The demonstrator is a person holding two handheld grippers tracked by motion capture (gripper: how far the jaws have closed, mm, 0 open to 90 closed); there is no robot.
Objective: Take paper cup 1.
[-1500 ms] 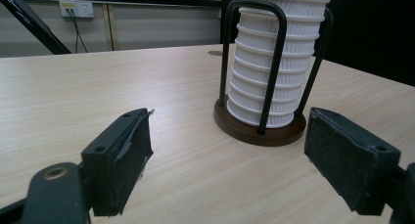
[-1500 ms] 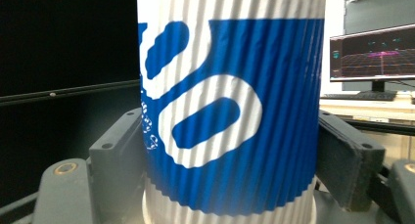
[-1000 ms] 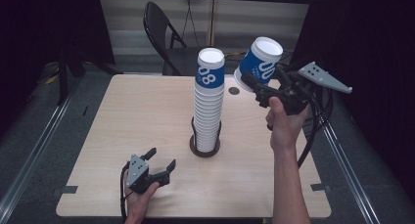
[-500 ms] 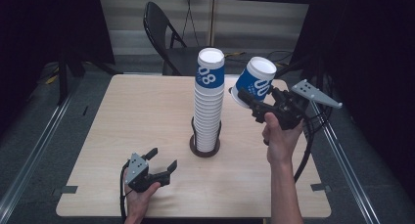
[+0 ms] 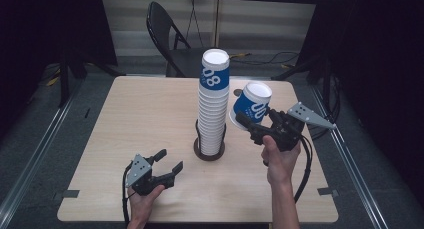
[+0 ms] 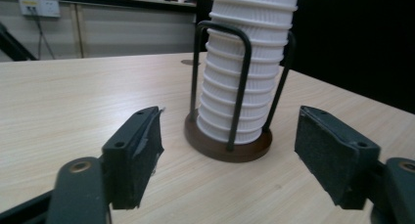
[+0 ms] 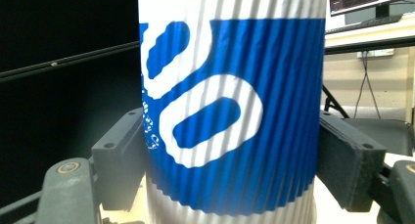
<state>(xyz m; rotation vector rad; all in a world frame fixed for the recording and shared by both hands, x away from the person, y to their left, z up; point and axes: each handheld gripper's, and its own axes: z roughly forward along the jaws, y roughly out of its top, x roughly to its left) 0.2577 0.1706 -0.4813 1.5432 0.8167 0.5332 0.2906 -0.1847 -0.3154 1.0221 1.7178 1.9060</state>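
A tall stack of ribbed white cups (image 5: 214, 109), the top one banded blue, stands in a wire holder with a dark round base (image 5: 209, 154) at the table's middle. My right gripper (image 5: 255, 118) is shut on a single blue-and-white cup (image 5: 252, 106), tilted, in the air just right of the stack. In the right gripper view both pads (image 7: 120, 155) press the cup (image 7: 230, 111). My left gripper (image 5: 169, 160) rests near the front edge, left of the holder. Its jaws have just been closing a little but stand open with nothing between them, facing the stack (image 6: 249, 62) and base (image 6: 227, 145).
The wooden table (image 5: 140, 114) has bare room on its left half and along the front. A small round disc (image 5: 237, 92) lies behind the stack. A black folding chair (image 5: 170, 39) stands beyond the far edge. Cables trail from both grippers.
My right hand has come down and toward me with the cup, from level with the stack's top to beside its middle. The left hand has stayed where it was.
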